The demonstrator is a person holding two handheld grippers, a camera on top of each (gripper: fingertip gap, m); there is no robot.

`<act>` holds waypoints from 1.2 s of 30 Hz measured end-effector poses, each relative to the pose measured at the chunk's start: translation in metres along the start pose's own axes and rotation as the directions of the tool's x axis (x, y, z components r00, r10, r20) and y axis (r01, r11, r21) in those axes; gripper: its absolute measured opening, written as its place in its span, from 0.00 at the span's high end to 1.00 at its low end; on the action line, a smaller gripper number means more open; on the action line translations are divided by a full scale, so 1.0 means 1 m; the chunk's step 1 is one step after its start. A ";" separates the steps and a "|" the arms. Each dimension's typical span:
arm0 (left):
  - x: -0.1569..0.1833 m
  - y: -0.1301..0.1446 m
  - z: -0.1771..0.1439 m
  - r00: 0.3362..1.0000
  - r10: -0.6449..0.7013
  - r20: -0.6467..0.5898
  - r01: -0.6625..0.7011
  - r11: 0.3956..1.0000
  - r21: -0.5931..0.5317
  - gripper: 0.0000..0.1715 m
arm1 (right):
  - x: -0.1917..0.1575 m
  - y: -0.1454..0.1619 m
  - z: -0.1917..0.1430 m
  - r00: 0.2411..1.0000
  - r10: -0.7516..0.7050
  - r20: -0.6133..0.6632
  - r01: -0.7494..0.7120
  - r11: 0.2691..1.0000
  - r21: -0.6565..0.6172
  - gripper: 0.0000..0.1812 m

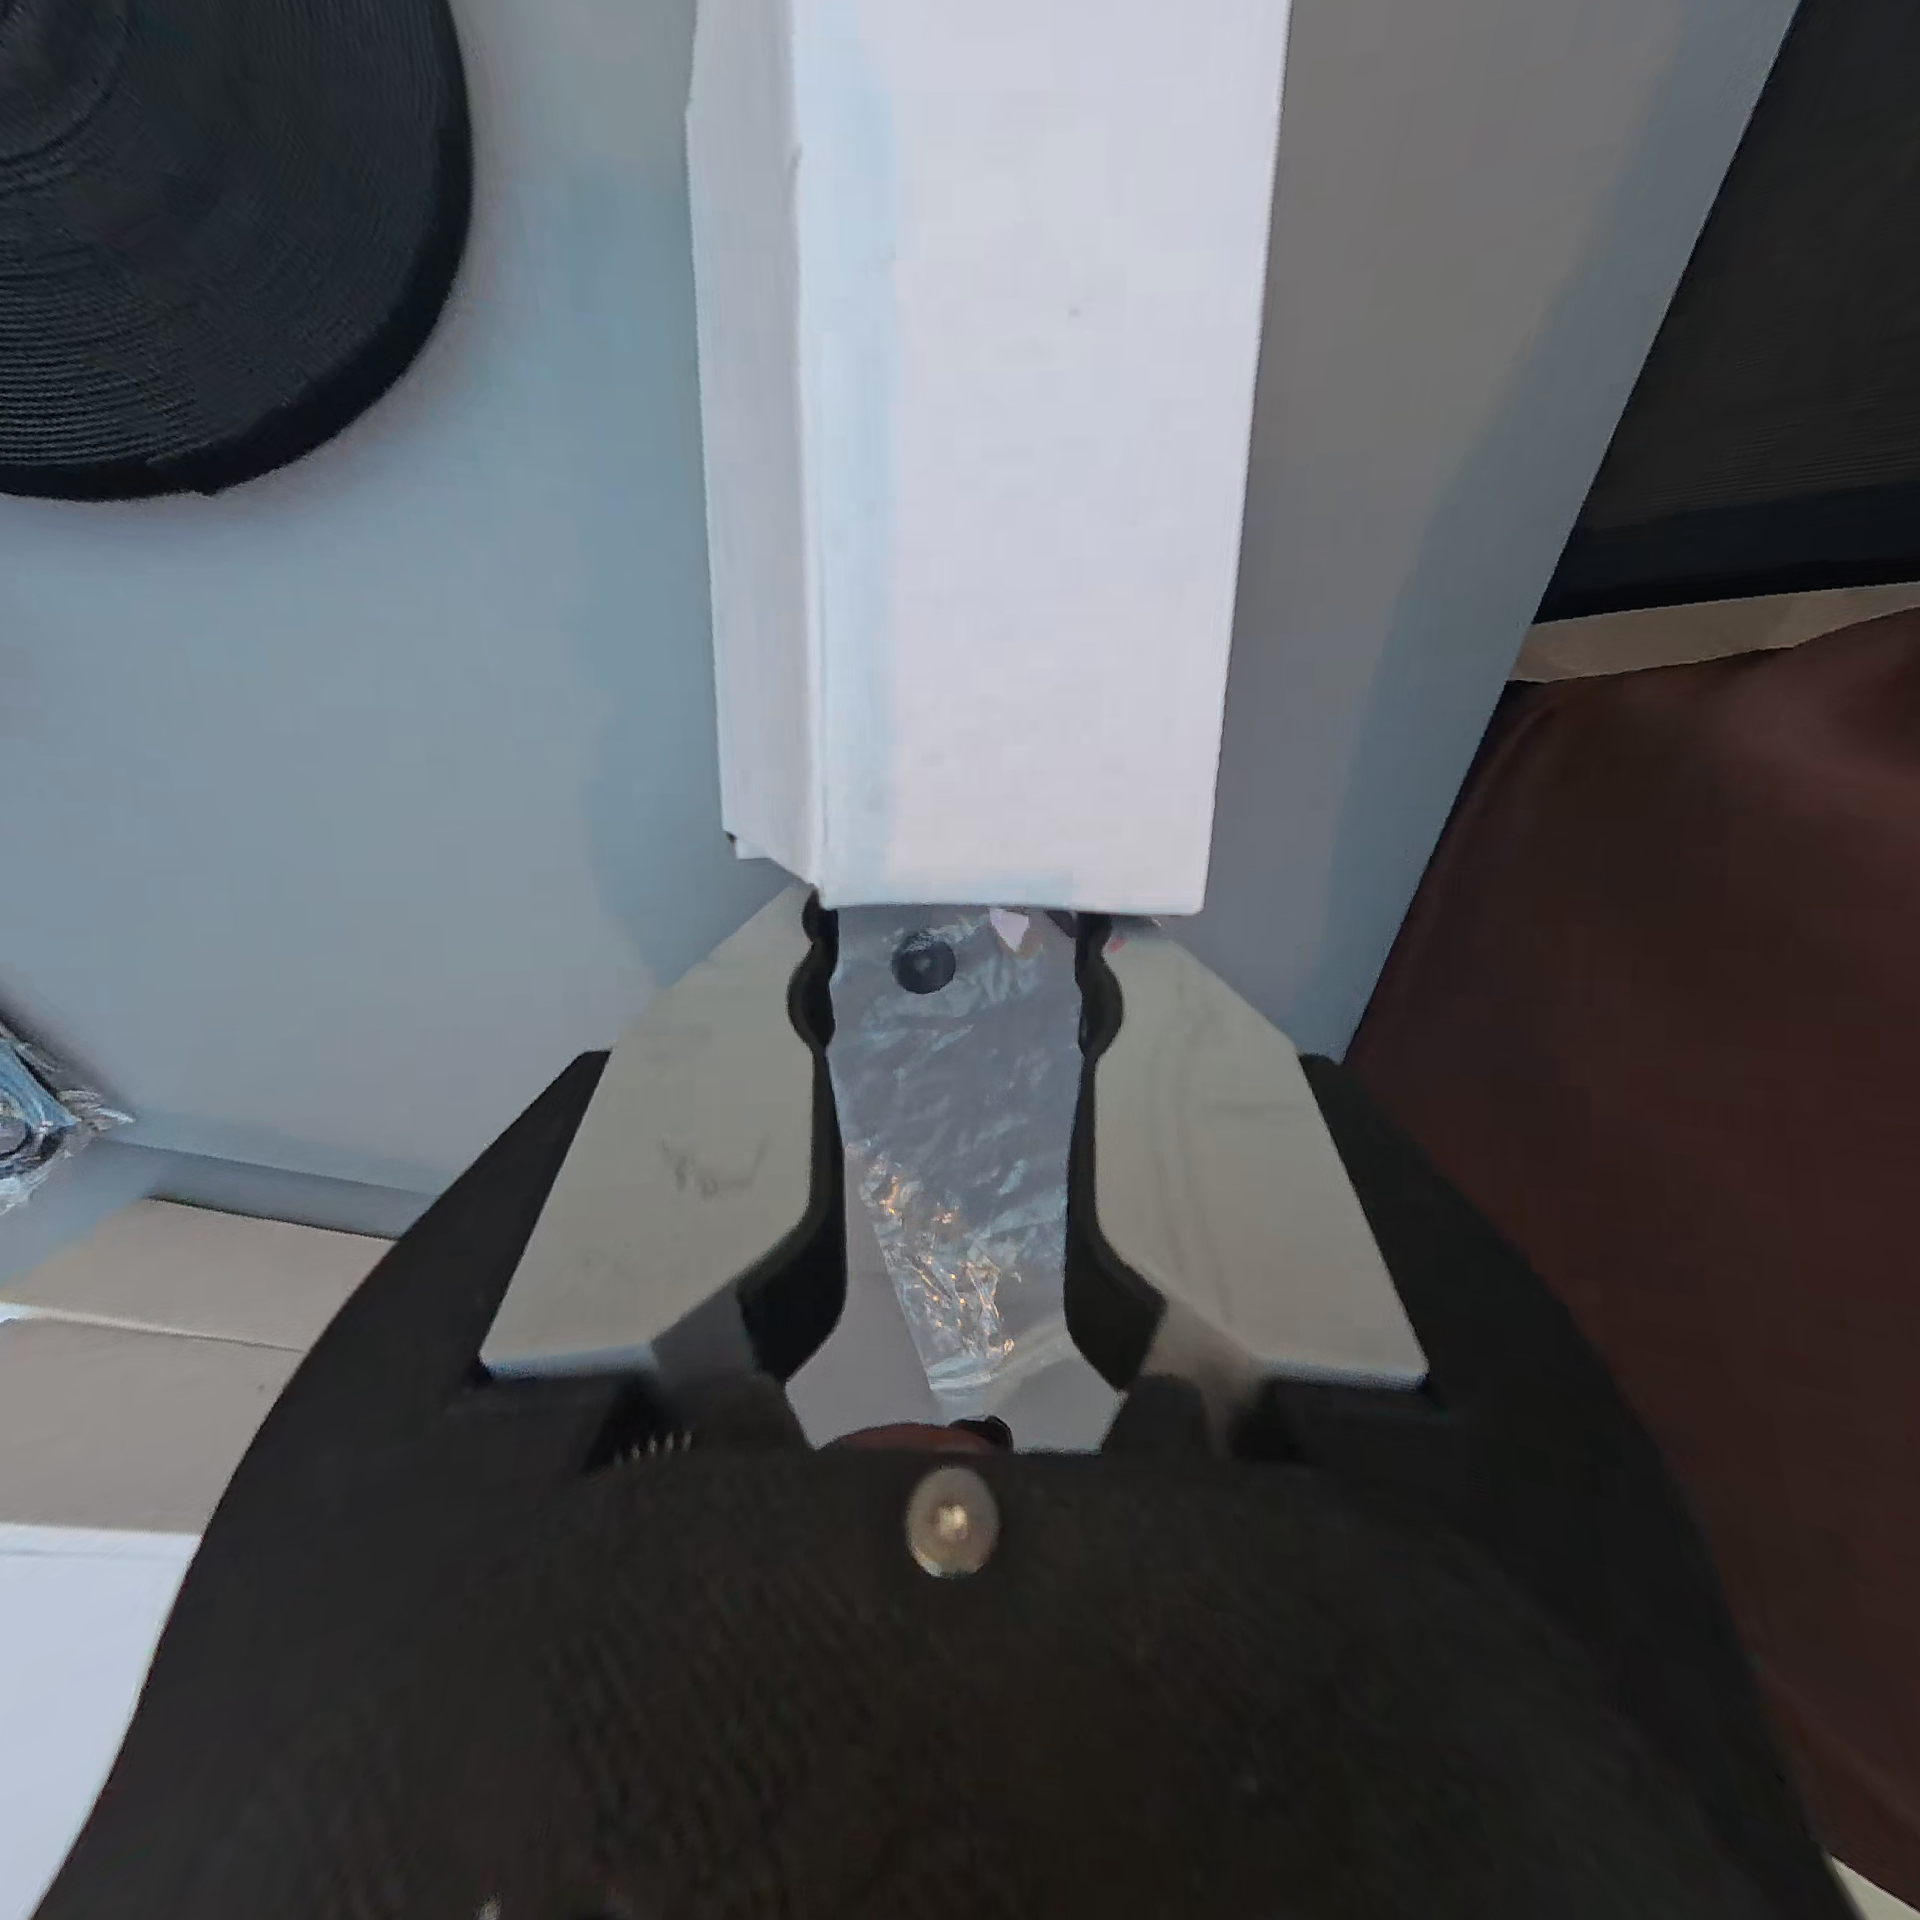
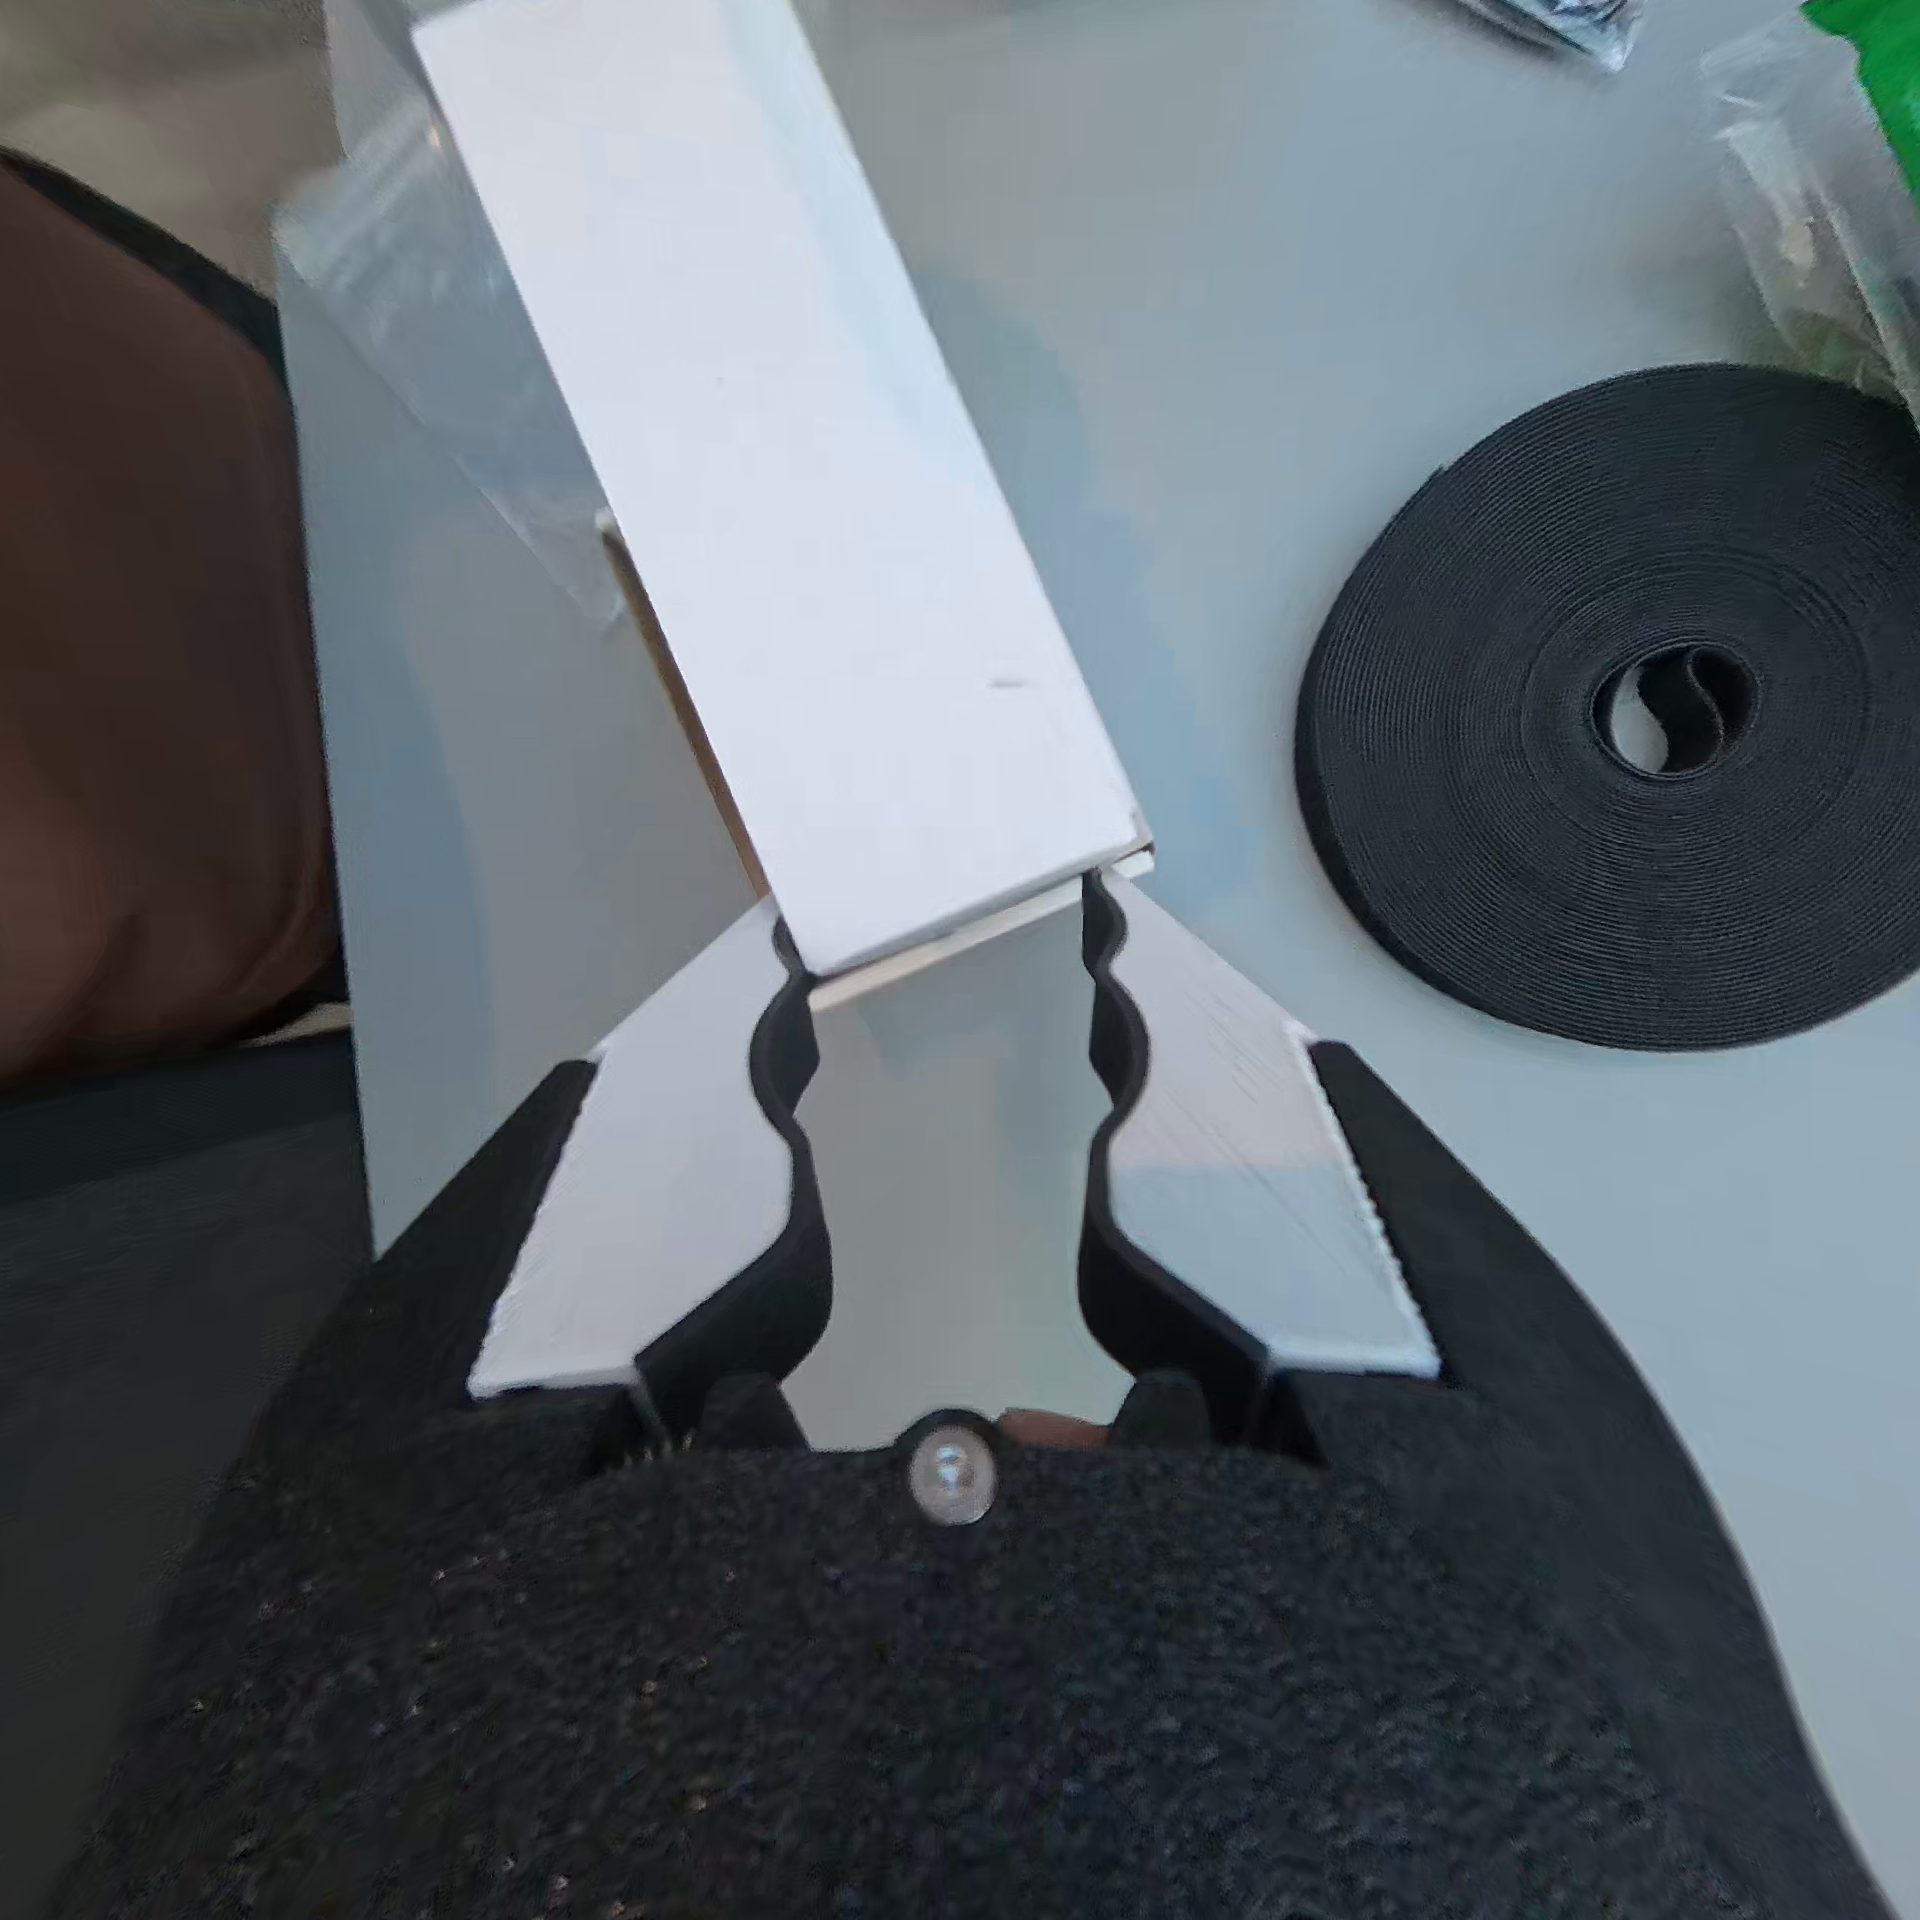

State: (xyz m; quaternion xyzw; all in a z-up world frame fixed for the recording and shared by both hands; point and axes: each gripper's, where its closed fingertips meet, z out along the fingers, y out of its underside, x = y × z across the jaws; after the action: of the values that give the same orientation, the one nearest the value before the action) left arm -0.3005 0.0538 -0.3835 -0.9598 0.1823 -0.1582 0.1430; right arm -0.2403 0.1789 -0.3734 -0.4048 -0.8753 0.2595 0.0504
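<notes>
A long white cardboard box (image 1: 997, 436) runs away from my left gripper (image 1: 951, 930). The box's near end sits between the gripper's tips and hides them. Crinkled clear plastic film (image 1: 951, 1174) with a small black round piece (image 1: 923, 961) lies between the left fingers. In the right wrist view the same kind of white box (image 2: 790, 499) slants up to the left. My right gripper (image 2: 940, 925) clamps its near end between both fingertips. A clear plastic sleeve (image 2: 416, 281) wraps the box's far part. Neither view shows the other gripper.
A black roll of strap tape (image 2: 1642, 707) lies on the pale grey table (image 2: 1195, 312), right of the box; it also shows in the left wrist view (image 1: 177, 239). Green and clear packets (image 2: 1870, 135) lie far right. A brown cloth (image 1: 1683, 1091) and a cardboard carton (image 1: 156, 1340) lie beyond the table's edges. The grippers' ends are close to 15 cm from one another. My left tips are about 25 cm from the black roll of strap tape (image 2: 1642, 707), my right tips only 20 cm.
</notes>
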 end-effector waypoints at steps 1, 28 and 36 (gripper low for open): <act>0.004 0.003 0.005 1.000 0.009 0.008 -0.009 1.000 -0.019 0.75 | -0.007 0.007 0.004 0.999 -0.034 -0.016 0.033 0.999 -0.030 0.73; 0.024 -0.028 0.000 0.996 -0.009 0.084 0.003 0.998 0.063 0.60 | -0.008 -0.016 -0.027 0.986 -0.103 -0.130 0.102 0.995 -0.014 0.66; 0.039 -0.024 0.011 0.982 0.079 0.172 -0.087 0.995 0.041 0.60 | -0.032 0.000 -0.018 0.972 -0.176 -0.157 0.165 0.983 -0.081 0.68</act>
State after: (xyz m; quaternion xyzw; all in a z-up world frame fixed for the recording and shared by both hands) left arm -0.2553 0.0622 -0.3757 -0.9577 0.2056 -0.0740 0.1874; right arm -0.2136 0.1627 -0.3540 -0.3495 -0.9080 0.1907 0.1308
